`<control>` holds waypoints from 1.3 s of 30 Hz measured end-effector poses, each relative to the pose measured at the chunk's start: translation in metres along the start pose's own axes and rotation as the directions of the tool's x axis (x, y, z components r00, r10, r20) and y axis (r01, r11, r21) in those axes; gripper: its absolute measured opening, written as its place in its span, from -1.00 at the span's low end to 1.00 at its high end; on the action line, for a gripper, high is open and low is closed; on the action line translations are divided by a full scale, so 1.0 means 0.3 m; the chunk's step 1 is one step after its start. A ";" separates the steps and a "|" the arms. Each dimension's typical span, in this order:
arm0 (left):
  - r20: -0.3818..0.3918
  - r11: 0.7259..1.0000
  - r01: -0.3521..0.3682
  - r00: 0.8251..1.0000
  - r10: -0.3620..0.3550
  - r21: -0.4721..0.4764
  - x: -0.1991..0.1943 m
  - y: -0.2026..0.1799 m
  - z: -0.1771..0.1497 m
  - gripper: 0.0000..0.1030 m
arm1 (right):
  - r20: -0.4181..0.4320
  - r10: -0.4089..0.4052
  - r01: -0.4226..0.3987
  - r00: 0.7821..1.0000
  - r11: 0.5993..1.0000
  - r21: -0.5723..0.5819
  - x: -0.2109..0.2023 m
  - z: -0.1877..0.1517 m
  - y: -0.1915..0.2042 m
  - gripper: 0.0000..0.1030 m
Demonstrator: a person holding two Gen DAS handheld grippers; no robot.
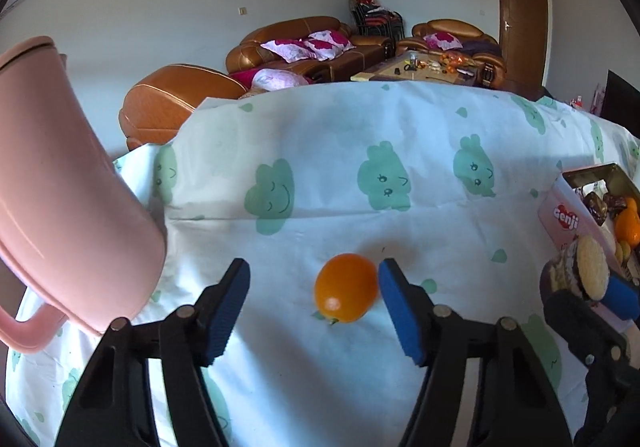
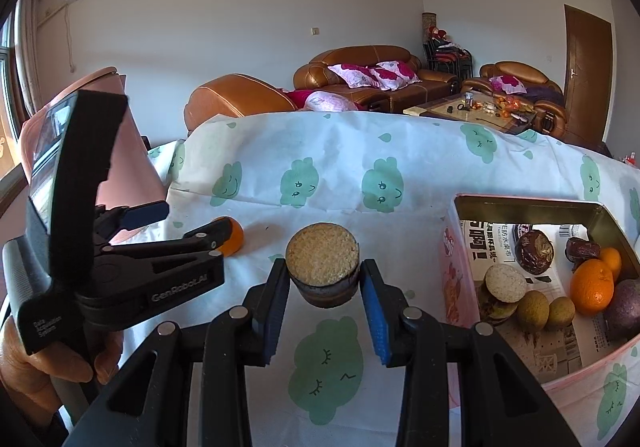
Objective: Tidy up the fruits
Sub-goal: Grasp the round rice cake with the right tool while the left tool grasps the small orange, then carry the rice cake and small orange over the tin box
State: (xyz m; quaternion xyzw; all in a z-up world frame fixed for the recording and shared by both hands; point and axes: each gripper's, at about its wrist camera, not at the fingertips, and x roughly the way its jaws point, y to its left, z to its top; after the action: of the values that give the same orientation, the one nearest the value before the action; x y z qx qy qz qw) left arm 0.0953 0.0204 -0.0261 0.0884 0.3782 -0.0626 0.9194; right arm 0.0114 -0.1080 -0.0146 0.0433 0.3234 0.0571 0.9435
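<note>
At the lower middle of the left wrist view, the left gripper (image 1: 314, 283) has its blue-padded fingers apart around a small oval orange fruit (image 1: 346, 287) lying on the white cloth with green cartoon prints (image 1: 320, 151); its right pad is just beside the fruit. The right gripper (image 2: 324, 279) is clamped on a round sesame-topped dark cake (image 2: 322, 265), left of the pink rectangular tin (image 2: 520, 207) holding fruit at right.
</note>
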 end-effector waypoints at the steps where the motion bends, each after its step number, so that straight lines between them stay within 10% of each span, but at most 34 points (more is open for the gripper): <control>1: -0.024 1.000 0.016 1.000 -0.016 -0.011 0.023 -0.003 0.003 0.21 | -0.002 0.001 -0.001 1.000 1.000 0.002 0.000 -0.001 -0.002 -0.25; 8: -0.097 0.997 0.072 0.992 -0.076 -0.041 0.079 -0.006 -0.001 -0.25 | -0.024 0.008 -0.008 1.000 1.000 0.008 0.014 -0.001 -0.009 -0.25; 22: 0.105 0.988 -0.116 0.986 0.127 -0.102 -0.081 0.017 -0.042 -0.26 | 0.029 -0.031 0.031 0.999 0.999 -0.012 -0.011 -0.003 0.007 -0.25; 39: 0.162 0.963 -0.152 0.968 0.190 -0.223 -0.213 0.020 -0.137 -0.26 | 0.120 -0.063 0.072 0.991 0.995 -0.068 -0.092 -0.024 0.034 -0.25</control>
State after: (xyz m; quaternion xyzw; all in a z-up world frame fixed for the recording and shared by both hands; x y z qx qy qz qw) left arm 0.0231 0.0379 -0.0090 0.0175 0.2881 0.0496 0.9562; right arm -0.0155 -0.1013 -0.0023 0.0014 0.2664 0.0342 0.9633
